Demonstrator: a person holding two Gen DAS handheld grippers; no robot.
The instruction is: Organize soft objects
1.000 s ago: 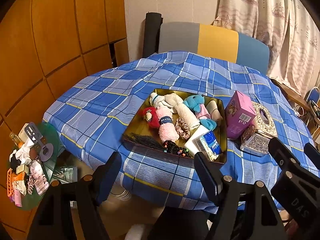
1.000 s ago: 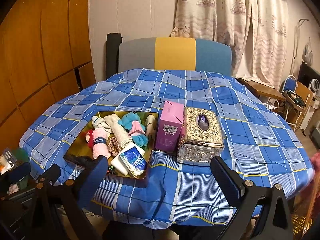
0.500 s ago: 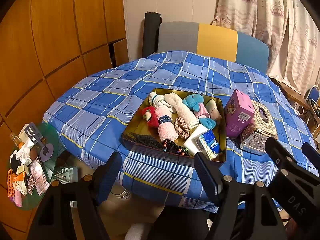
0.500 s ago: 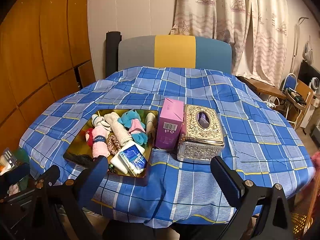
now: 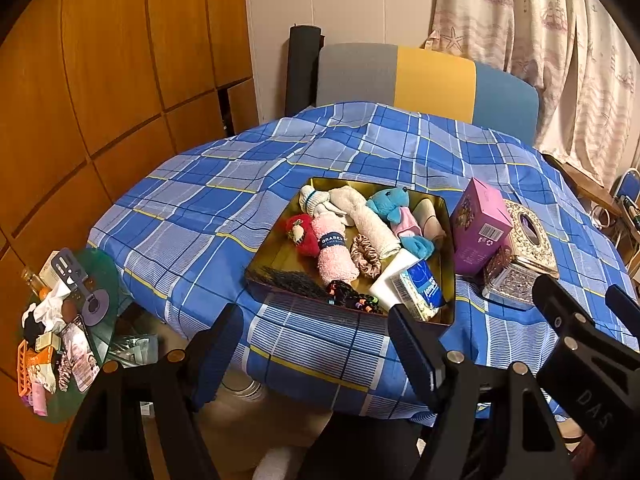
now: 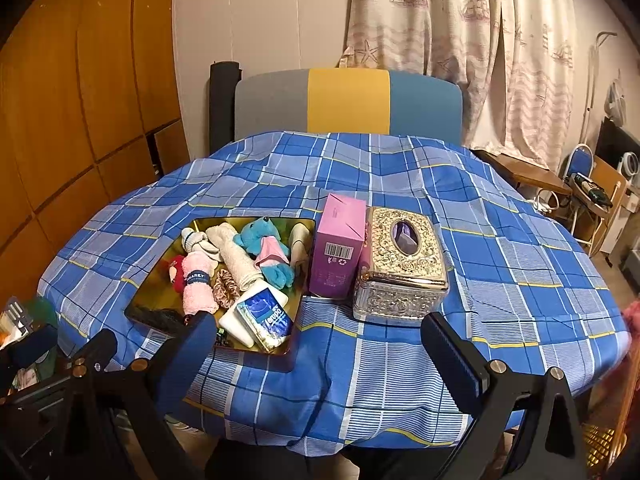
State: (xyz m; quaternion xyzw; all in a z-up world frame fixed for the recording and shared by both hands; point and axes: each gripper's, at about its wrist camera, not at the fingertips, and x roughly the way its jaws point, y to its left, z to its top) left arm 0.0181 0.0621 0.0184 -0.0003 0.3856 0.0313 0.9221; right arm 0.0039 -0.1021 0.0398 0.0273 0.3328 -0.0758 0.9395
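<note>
The soft objects, among them a blue plush toy (image 5: 390, 204), a pink rolled towel (image 5: 334, 252) and a scrunchie (image 5: 366, 257), are seen gathered inside the gold tray (image 5: 280, 258), just left of which no loose item lies. Both the left gripper (image 5: 316, 344) and the right gripper (image 6: 320, 356) are held spread and empty, short of the tray's near edge. Such a layout would suit either sorting about to be done or sorting completed, so no particular move can be called for.

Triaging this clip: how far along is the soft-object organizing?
Looks done: the blue plush, pink rolled towel, white rolled towel, red plush and scrunchie all lie in the gold tray; no soft item shows loose on the tablecloth. In hand: nothing; left gripper and right gripper hang open before the table edge. This fits soft objects gathered already, or awaiting sorting out.
</note>
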